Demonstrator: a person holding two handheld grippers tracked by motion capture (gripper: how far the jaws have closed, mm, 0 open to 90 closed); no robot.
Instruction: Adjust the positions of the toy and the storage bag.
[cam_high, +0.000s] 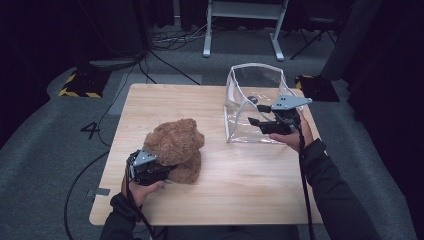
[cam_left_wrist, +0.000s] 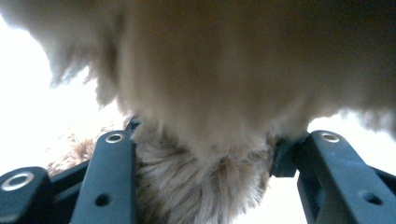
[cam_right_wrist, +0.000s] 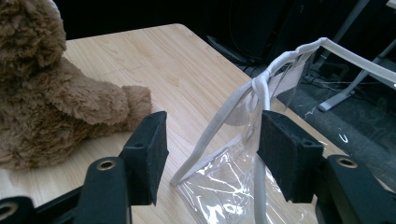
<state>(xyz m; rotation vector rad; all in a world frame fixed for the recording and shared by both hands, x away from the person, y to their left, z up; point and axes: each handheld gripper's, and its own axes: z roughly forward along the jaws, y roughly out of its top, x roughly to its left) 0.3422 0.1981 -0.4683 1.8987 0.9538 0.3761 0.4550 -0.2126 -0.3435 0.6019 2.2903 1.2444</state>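
A brown teddy bear (cam_high: 175, 148) sits on the worktop (cam_high: 240, 190) left of the clear bag (cam_high: 252, 100), clamped in the left tool (cam_high: 167, 172). The right tool (cam_right_wrist: 210, 154) straddles the bag's white rim, pads not yet pressing. Bagging remains undone.

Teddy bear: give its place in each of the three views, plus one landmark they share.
High view: the teddy bear sits left of centre on the wooden table, clamped by the left gripper.
Left gripper view: its fur bulges up from between the jaws.
Right gripper view: upper left, across from the clear bag.
Shared landmark: the bear's brown fur.
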